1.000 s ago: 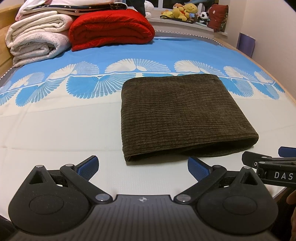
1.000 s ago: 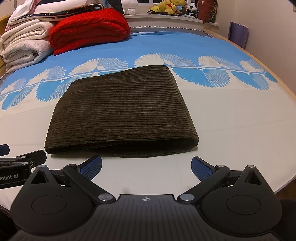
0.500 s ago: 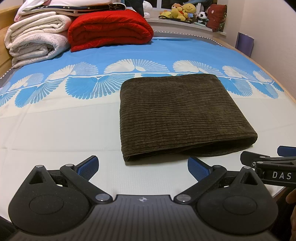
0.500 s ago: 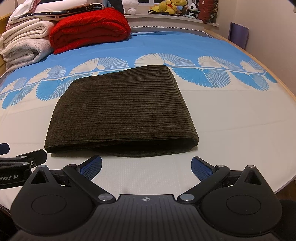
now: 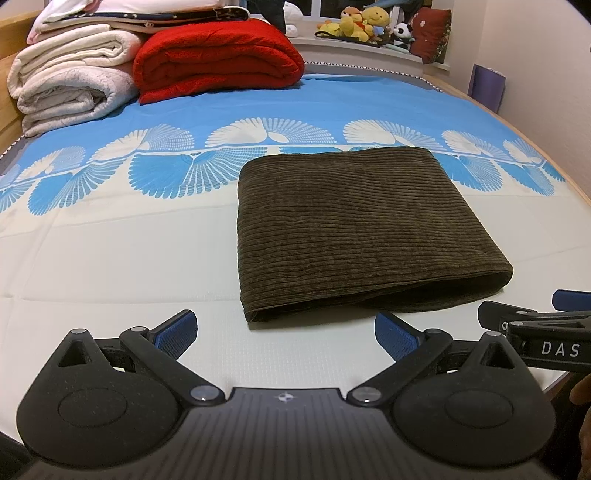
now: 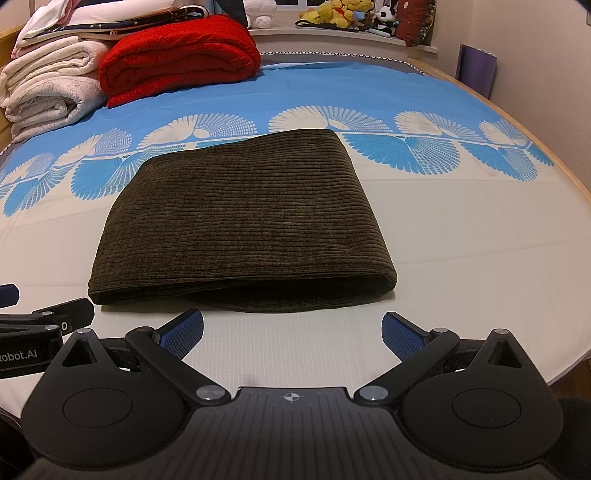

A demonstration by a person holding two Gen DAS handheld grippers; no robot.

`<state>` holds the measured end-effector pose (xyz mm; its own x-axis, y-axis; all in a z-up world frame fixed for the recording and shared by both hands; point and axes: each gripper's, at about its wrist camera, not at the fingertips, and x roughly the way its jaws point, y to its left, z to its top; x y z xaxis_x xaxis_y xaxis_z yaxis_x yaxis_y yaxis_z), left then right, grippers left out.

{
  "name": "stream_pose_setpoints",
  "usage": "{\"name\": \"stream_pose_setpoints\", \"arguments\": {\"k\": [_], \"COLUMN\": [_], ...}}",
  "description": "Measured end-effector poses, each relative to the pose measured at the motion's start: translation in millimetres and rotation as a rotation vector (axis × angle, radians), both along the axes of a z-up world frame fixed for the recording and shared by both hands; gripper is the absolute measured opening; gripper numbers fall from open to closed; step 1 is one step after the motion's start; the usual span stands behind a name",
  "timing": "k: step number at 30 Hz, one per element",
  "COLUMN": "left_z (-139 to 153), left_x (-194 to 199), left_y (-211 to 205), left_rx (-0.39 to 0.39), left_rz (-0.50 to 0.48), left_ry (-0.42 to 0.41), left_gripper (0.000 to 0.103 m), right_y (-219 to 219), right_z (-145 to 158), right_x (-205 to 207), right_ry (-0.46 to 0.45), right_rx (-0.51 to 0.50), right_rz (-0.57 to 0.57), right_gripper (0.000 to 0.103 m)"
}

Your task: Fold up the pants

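- I read the left gripper (image 5: 284,330) with its blue pads spread wide apart and nothing between them; it sits low over the bare pale part of the bed (image 5: 110,266).
- I read the right gripper (image 6: 291,330) in the same condition: pads wide apart, nothing held.
- The pants (image 5: 354,229) lie folded into a compact dark olive corduroy rectangle on the bed, just beyond both grippers and touching neither.
- In the left wrist view the pants sit ahead and to the right; in the right wrist view they sit ahead and to the left.
- The rounded fold faces the grippers; the far edge reaches the blue fan-patterned band of the sheet.
- A red blanket (image 5: 218,59) and white quilts (image 5: 74,77) are stacked at the far left, well apart from the pants.
- Plush toys (image 5: 362,24) line the window ledge.
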<state>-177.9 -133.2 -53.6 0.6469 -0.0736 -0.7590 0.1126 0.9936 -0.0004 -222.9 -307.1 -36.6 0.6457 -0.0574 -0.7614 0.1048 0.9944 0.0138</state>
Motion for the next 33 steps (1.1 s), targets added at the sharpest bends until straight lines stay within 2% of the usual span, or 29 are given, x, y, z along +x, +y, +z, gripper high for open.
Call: {"name": "stream_pose_setpoints", "arguments": {"k": [33], "left_z": [-1.0], "left_x": [-0.2], "left_y": [-0.1], "left_rx": [0.001], "left_rz": [-0.019], "left_ry": [-0.005], "left_gripper": [0.102], "right_y": [-0.2], "right_z": [-2.1], "right_x": [-1.2], "right_ry": [0.002], "right_rx": [-0.002], "right_rz": [0.000], "right_gripper": [0.102]}}
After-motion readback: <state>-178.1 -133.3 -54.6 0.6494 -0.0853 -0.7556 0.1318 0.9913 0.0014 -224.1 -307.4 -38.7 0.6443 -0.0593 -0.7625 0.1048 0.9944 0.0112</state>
